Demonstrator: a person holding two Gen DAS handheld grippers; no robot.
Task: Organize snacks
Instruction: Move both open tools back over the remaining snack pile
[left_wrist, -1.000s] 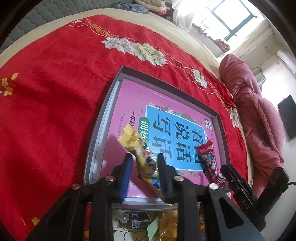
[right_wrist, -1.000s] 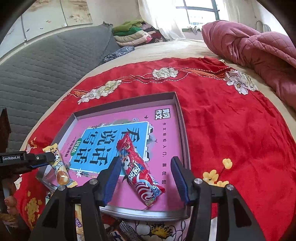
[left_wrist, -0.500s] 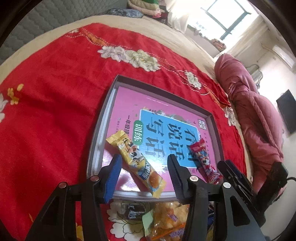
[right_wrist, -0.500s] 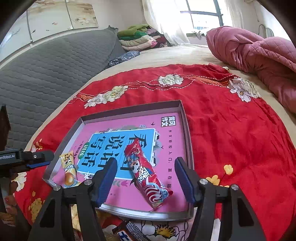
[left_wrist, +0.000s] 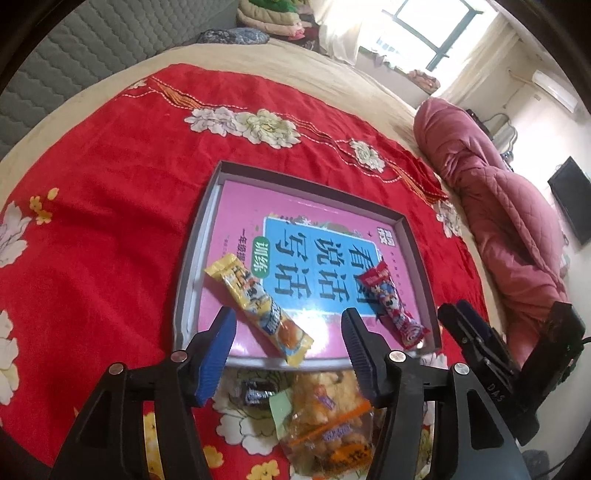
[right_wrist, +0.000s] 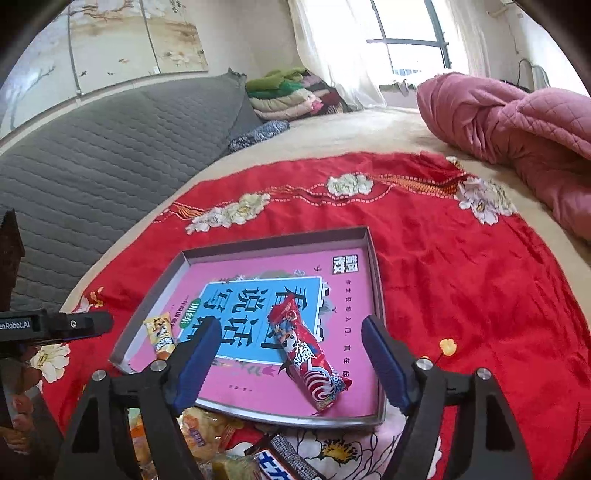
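Note:
A grey shallow tray (left_wrist: 192, 258) (right_wrist: 375, 266) with a pink and blue printed bottom lies on the red cloth. In it lie a yellow snack bar (left_wrist: 258, 302) (right_wrist: 160, 336) near its left front and a red snack bar (left_wrist: 391, 306) (right_wrist: 306, 354) near its right front. My left gripper (left_wrist: 288, 332) hovers above the yellow bar, jaws opening, pads clear of it. My right gripper (right_wrist: 291, 354) hangs over the red bar, jaws opening and not touching it. The right gripper (left_wrist: 480, 347) also shows at the right of the left wrist view.
Loose snacks lie in front of the tray: a clear bag of puffed snacks (left_wrist: 328, 417) (right_wrist: 199, 428), a dark wrapped candy (left_wrist: 255, 393) and a blue-lettered bar (right_wrist: 284, 461). A pink quilt (left_wrist: 498, 206) (right_wrist: 517, 122) lies at the right, a grey padded headboard (right_wrist: 92, 155) at the left.
Both grippers let go of their bars, spread their jaws and drew back and up. The yellow bar and the red bar now lie flat in the tray.

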